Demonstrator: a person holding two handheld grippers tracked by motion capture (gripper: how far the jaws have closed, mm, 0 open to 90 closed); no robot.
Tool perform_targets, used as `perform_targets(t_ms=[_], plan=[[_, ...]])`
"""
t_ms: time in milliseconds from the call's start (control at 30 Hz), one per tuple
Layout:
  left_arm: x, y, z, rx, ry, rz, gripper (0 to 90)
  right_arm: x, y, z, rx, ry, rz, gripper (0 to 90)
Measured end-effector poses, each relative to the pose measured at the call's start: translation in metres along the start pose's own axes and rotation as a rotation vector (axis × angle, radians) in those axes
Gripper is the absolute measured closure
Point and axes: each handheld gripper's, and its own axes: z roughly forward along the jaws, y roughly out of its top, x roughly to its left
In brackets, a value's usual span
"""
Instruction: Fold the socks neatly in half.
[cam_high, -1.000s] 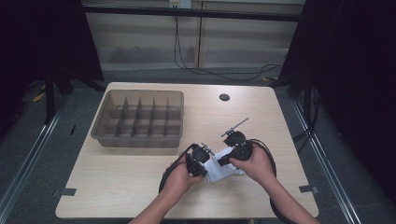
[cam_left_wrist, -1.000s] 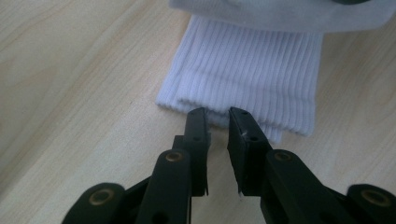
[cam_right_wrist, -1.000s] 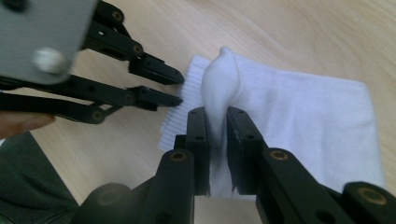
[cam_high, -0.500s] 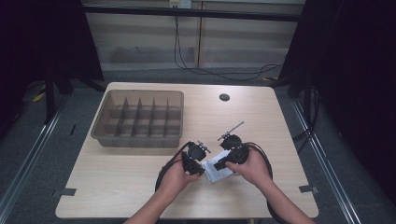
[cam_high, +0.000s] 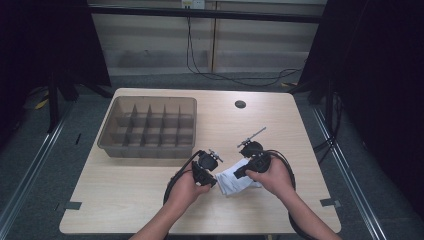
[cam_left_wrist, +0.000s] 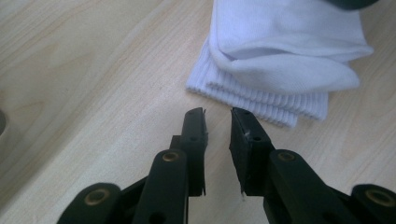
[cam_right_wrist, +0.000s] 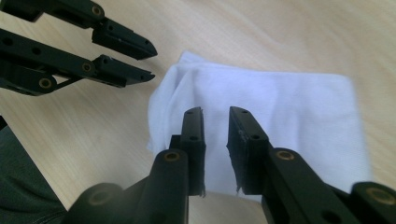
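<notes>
A folded white sock (cam_high: 234, 181) lies on the bench (cam_high: 125, 195) — the left tool (cam_left_wrist: 218, 113) narrow and empty just beside its cuff, the right tool (cam_right_wrist: 215, 111) having just narrowed, empty, over it.

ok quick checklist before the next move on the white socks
1. Left claw empty: ok, a narrow gap between the jaws with nothing in it, tips just short of the ribbed cuff.
2. Right claw empty: ok, its jaws stand slightly apart above the cloth, having just been closing with nothing pinched.
3. Folded white socks flat on the table: ok, between the two claws.
4. Cuff edges aligned: not ok, the ribbed layers are stepped in the left gripper view.
5. Divided bin free to receive: ok, compartments look empty.
6. Cables clear of the socks: cannot tell.
</notes>
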Motion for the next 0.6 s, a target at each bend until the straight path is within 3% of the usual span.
perform_targets(t_ms=[300,467,600], plan=[[0.003,-0.003,-0.002,-0.003,0.000,-0.009,76.0,0.010,-0.003,0.036,0.054,0.013,-0.025,78.6],[0.003,-0.002,-0.002,-0.008,-0.003,-0.012,76.2,0.007,-0.003,0.028,0.047,0.003,-0.033,77.1],[0.001,0.001,-0.002,-0.003,-0.007,-0.007,76.3,-0.004,-0.006,0.012,0.011,-0.009,0.006,77.2]])
